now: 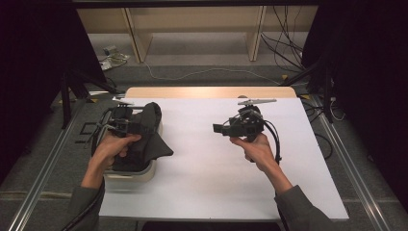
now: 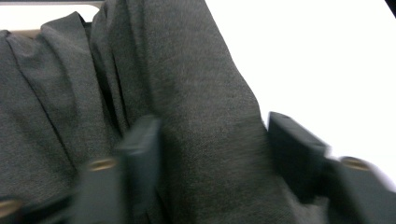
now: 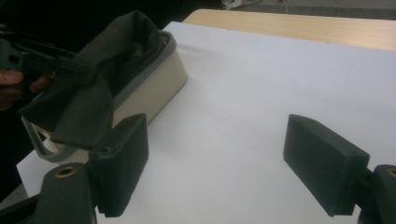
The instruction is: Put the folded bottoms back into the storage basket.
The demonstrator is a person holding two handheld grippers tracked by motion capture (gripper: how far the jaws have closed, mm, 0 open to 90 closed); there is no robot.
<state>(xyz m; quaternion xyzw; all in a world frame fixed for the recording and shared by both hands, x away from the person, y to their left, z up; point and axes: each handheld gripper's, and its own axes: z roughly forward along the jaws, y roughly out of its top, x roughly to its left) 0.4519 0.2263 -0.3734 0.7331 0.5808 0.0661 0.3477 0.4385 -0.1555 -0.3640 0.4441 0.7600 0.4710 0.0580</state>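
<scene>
A dark grey cloth (image 1: 146, 132) is seen lying in and spilling over the rim of a beige basket (image 1: 139, 173) at the left side of the white table (image 1: 207, 159). The left gripper (image 2: 212, 149) is held at the cloth with its jaws set wide apart, a fold of the fabric between them, not clamped. The right gripper (image 3: 215, 172) is held above the bare table, well apart from the basket, its jaws wide open and nothing gripped.

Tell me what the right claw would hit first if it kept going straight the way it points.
Probably the dark cloth draped over the beige bin. The right claw is open above the white table, aimed toward them; depth is uncertain.
</scene>
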